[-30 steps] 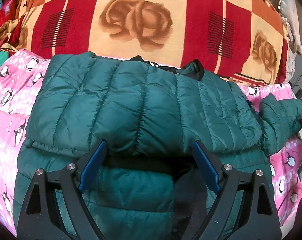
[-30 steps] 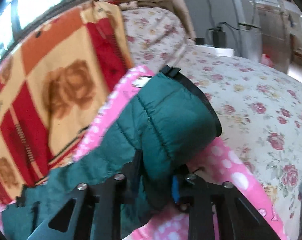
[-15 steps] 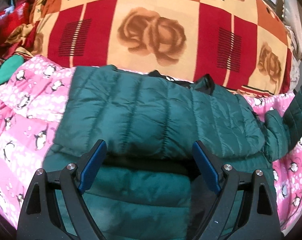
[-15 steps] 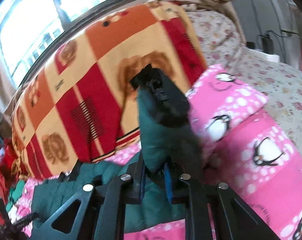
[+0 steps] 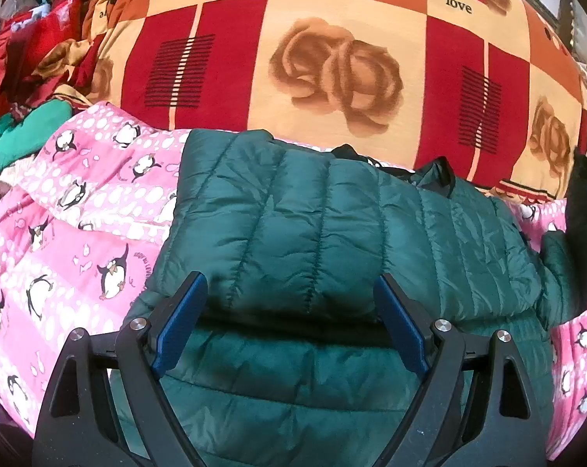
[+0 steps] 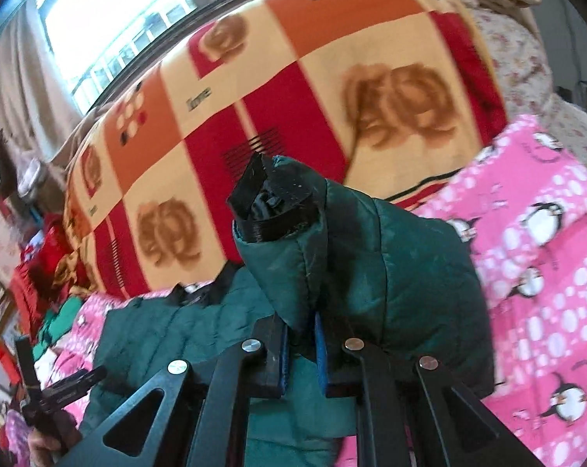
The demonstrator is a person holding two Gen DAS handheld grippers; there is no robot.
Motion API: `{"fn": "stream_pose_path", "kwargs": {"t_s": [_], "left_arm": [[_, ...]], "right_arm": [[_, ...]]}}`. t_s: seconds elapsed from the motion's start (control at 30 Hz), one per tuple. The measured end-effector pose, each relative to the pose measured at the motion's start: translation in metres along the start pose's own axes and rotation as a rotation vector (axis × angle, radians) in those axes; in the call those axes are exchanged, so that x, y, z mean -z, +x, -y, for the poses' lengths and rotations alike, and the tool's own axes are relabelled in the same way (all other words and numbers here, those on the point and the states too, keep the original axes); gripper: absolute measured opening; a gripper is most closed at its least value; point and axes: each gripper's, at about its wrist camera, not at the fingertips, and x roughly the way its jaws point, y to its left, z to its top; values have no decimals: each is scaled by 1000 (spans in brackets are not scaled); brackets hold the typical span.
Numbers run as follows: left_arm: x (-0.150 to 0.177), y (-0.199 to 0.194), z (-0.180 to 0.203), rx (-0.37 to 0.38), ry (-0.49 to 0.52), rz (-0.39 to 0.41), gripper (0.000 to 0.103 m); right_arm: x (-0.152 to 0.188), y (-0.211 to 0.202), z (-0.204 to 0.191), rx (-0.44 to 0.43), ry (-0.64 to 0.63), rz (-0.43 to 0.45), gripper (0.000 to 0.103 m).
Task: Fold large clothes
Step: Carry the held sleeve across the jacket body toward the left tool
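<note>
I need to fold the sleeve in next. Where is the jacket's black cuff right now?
In the right wrist view the black cuff is lifted at centre, just beyond the right gripper, whose jaws pinch the green sleeve, in front of the rose blanket.

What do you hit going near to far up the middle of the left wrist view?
left gripper, open → green puffer jacket → black collar → rose-patterned blanket

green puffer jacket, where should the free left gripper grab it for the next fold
Probably the near hem of the green puffer jacket, from the camera's side: its folded-over edge lies right between the open left gripper. The right gripper already pinches the sleeve.
</note>
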Motion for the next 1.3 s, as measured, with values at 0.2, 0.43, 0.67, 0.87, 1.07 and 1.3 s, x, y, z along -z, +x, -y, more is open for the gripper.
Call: {"fn": "stream_pose_path", "kwargs": {"t_s": [0.2,0.43,0.67,0.87,1.07,1.3], "left_arm": [[-1,3,-5,3,-13,-5,87],[-3,10,-15,-5,-35,-10,87],[-8,15,-33,0,-85,-7,87],[-8,19,-46,20,-129,-20,87],[-8,20,-48,31,-140,-22,87],[-9,15,-44,72,-160,-34,87]], "right_arm": [[10,23,-33,-68,-9,-50,10],[29,59,-79,-138,-47,-134,10],[55,104,-124,-187,-75,-230,10],[82,144,-151,-223,-67,-319,11],[93,148,-174,-137,-188,-328,11],[89,126,-179,-130,-247,-321,43]]}}
